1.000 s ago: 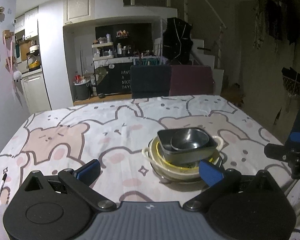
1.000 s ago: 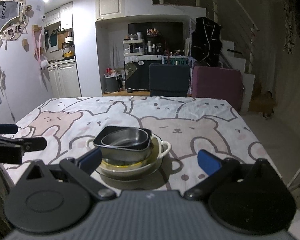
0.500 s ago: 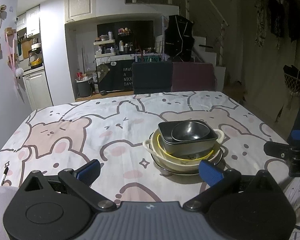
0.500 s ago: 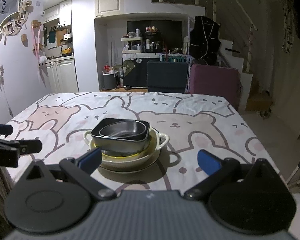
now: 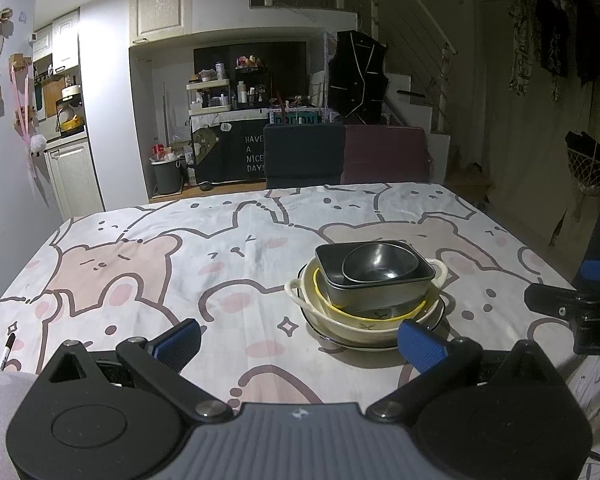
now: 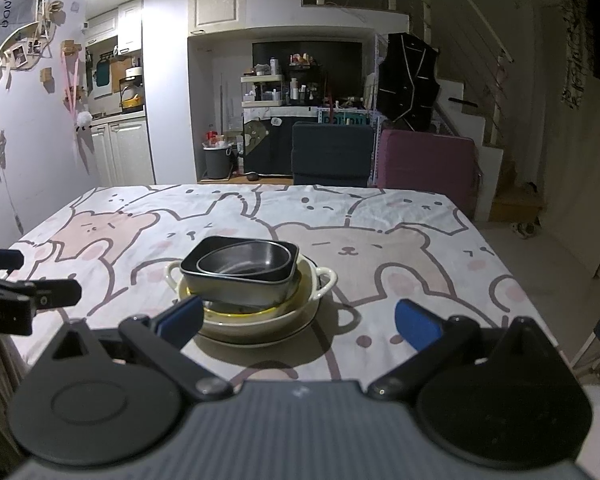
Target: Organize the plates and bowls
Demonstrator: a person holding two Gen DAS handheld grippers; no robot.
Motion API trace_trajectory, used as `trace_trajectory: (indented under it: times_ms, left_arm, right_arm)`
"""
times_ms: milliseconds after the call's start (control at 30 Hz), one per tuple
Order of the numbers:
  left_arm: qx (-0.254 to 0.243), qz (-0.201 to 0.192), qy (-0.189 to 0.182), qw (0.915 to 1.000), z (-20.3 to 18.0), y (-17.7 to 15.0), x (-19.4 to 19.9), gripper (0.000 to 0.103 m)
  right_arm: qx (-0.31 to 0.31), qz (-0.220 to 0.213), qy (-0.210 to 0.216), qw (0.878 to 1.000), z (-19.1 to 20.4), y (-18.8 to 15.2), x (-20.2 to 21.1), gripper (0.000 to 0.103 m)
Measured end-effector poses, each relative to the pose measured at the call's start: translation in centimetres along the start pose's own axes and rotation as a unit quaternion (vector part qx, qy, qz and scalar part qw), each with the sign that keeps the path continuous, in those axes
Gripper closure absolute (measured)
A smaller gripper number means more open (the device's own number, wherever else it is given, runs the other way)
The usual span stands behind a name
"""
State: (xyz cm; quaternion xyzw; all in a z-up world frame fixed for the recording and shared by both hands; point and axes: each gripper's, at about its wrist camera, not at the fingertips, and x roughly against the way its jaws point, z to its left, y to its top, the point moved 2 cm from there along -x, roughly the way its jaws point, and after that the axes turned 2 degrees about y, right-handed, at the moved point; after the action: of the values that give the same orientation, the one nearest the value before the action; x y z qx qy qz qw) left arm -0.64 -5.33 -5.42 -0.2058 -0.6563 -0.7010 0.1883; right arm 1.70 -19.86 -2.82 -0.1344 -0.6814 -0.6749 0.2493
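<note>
In the right half of the left wrist view, just above the blue pads, sits the stack point(image 5: 366, 292): a round dark bowl point(image 5: 380, 262) nested in a dark rectangular dish point(image 5: 374, 280), that inside a cream two-handled bowl point(image 5: 356, 320), all on a plate point(image 5: 440, 312). The left gripper point(image 5: 300, 340) is spread wide and holds nothing. The bear-print tablecloth point(image 5: 160, 264) fills the middle of the frame, with a pen point(image 5: 7, 352) at the lower left edge

In the right wrist view the same stack point(image 6: 252, 284) lies left of centre, and the right gripper point(image 6: 300, 320) also stands agape and empty, short of the dishes. I judge the nesting done (or nearly so), so any next move would be checking that the pile sits steady. Behind, at upper centre, stand two chairs point(image 6: 332, 156) and cluttered kitchen shelves point(image 6: 264, 88)
</note>
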Motion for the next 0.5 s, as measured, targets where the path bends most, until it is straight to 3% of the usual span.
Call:
trace_trajectory:
  times_ms: [500]
  left_arm:
    - [0.0, 0.001, 0.0, 1.0, -0.01, -0.02, -0.03, 0.0]
  right_arm:
    - [0.001, 0.0, 0.0, 1.0, 0.0, 0.0, -0.05, 0.0]
